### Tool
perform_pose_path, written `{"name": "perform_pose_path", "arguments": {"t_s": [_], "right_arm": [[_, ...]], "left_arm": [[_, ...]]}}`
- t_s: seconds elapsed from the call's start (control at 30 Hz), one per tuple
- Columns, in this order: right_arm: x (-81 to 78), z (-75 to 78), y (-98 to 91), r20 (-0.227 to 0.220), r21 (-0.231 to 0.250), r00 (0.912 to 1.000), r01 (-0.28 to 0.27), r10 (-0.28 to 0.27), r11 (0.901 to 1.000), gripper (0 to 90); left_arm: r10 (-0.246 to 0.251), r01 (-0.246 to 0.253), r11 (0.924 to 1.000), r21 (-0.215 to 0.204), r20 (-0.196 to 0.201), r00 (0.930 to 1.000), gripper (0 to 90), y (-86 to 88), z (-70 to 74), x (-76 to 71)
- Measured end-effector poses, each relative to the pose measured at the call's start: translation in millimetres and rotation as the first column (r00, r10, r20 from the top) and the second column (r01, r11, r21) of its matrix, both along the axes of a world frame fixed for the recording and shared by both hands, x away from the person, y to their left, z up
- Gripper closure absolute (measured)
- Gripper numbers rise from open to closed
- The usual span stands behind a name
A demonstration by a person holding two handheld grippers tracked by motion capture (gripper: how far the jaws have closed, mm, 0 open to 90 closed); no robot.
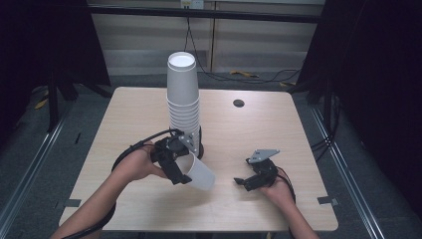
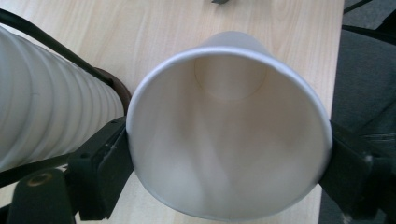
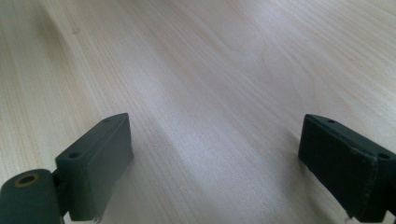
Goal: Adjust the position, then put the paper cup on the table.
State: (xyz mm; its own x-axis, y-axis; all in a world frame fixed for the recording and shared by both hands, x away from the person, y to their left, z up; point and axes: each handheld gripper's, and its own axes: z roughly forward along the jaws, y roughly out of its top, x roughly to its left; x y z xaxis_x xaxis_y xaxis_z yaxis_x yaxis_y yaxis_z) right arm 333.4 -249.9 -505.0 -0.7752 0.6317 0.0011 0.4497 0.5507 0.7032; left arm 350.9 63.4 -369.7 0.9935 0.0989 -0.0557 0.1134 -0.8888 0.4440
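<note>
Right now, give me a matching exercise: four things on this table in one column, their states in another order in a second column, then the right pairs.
Things:
1. left tool
2. right tool
3. single paper cup
4. stack of paper cups

States:
A. stands upright, bottoms up, on the table
B. open, nothing between its jaws
C. shut on a cup at its rim
D. lies tilted on its side, held at its mouth

Pairs: 1-C, 2-B, 3-D, 4-A
</note>
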Motion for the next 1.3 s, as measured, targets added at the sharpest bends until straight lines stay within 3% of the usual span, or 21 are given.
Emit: {"name": "perform_pose_path", "arguments": {"t_s": [0.27, 0.77, 1.3], "right_arm": [[0.0, -0.1, 0.0, 0.0, 0.0, 1.0, 0.001, -0.001, 1.0, 9.4], [-0.1, -0.1, 0.0, 0.0, 0.0, 1.0, 0.001, -0.001, 1.0, 9.5], [-0.2, -0.1, 0.0, 0.0, 0.001, 1.0, 0.002, -0.002, 1.0, 9.5]], "left_arm": [[-0.002, 0.002, 0.9998, 0.019, -0.01, 0.9999, 13.2, 0.1, -0.7, 0.6], [-0.015, 0.012, 0.9964, 0.084, 0.03, 0.9994, 11.8, -5.2, -1.8, -2.5], [-0.035, 0.033, 0.9976, 0.06, 0.041, 0.9985, 8.2, -11.2, -8.7, -4.5]]}}
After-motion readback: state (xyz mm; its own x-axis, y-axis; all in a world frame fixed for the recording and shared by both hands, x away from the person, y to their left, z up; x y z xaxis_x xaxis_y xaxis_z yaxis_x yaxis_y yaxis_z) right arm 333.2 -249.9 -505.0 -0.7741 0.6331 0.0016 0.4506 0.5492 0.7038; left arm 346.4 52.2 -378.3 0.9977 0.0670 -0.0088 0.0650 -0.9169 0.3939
